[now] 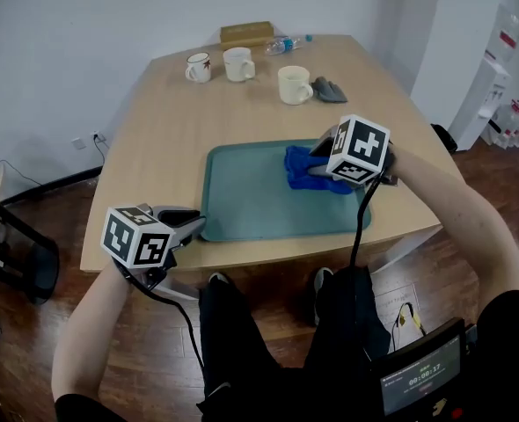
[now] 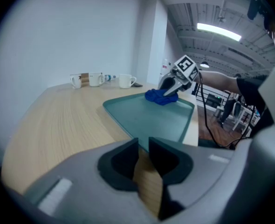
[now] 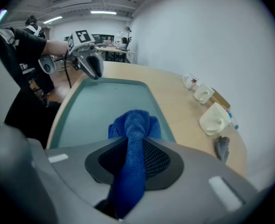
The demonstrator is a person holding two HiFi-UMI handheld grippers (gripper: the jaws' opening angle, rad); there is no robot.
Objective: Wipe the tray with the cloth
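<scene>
Pinching the cloth (image 3: 136, 125) in my right gripper (image 1: 317, 167), I have its jaws closed on one thick fold. The rest of the cloth bunches just ahead of the tips and rests on the tray (image 1: 242, 211) beneath them. Most of the tray's floor lies bare to this gripper's left.

My left gripper (image 2: 143, 149) is well off to that side, at the tray's near corner. Its jaws stand a narrow slit apart with only table showing between them, so it grips nothing. The corner sits just ahead of its tips, and I cannot tell whether they touch it.

My worry is the tray. If nothing pins it, a firm stroke may drag it across the table instead of rubbing it clean, and its near rim already lies close to the table's edge. The fold could also pull out of the right jaws if the cloth catches on the rim. Bunched like this, the cloth probably cleans only a thin strip and leaves the corners untouched.
</scene>
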